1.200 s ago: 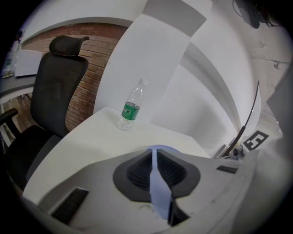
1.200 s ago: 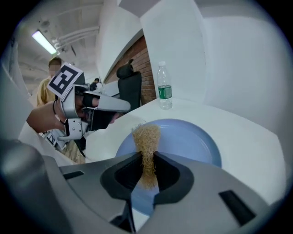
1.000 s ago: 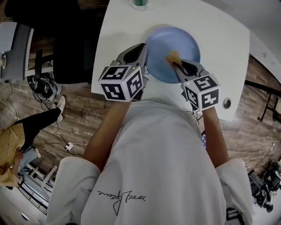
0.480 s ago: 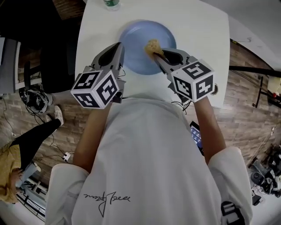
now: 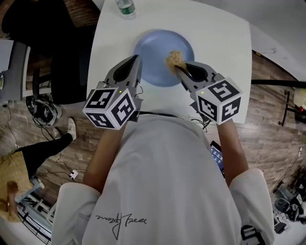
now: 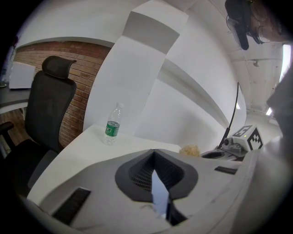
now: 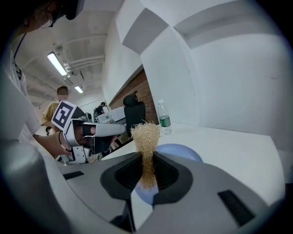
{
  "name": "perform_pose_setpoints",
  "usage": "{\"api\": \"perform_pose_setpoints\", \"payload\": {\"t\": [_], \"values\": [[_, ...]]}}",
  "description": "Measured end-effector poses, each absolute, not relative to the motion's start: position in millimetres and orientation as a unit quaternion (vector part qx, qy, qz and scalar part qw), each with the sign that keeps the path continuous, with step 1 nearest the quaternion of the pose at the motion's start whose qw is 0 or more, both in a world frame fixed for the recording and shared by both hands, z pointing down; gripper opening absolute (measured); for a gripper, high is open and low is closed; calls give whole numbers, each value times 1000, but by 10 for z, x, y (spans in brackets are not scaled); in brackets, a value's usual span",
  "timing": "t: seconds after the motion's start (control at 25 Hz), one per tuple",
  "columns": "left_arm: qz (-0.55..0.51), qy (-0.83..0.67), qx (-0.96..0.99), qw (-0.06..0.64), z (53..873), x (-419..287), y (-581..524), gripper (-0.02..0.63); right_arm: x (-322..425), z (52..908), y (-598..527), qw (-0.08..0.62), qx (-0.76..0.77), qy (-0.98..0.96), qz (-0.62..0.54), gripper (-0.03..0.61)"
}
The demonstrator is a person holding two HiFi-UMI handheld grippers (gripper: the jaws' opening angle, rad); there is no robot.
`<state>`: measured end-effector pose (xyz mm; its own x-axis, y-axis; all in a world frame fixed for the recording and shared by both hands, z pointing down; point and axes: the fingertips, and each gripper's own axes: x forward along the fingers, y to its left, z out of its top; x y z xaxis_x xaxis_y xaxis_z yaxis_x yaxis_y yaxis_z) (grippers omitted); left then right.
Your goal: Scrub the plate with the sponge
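Plate (image 5: 158, 57) and sponge (image 5: 175, 58) both gripped at the bench (image 5: 215, 38).
Left tongs (image 5: 136, 59) clamp the blue plate's left rim; right tongs (image 5: 177, 67) pinch the sponge (tan, frayed) at the plate's right side. A bottle (image 5: 125, 8) stands near the bench's far edge.

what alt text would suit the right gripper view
The right claw is shut on a tan fibrous sponge, with a blue plate just beyond it. Farther off, a water bottle stands on the white table.
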<state>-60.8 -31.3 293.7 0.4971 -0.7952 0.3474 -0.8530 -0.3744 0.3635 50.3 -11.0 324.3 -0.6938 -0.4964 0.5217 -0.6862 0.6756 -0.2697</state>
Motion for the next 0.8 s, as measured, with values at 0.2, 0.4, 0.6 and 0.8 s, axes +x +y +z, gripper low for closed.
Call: {"api": "perform_pose_setpoints", "payload": {"t": [0.2, 0.4, 0.6, 0.8], "values": [[50, -508, 826, 240, 2849, -652, -222, -11, 511, 3148, -87, 193, 350, -892, 211, 54], [52, -514, 824, 232, 2827, -553, -105, -11, 627, 3100, -23, 194, 377, -886, 185, 54], [57, -512, 826, 229, 2820, -545, 7, -11, 641, 3051, 43, 185, 390, -882, 190, 54], [55, -506, 830, 228, 2804, -524, 85, -11, 638, 3033, 136, 180, 400, -879, 188, 54]]}}
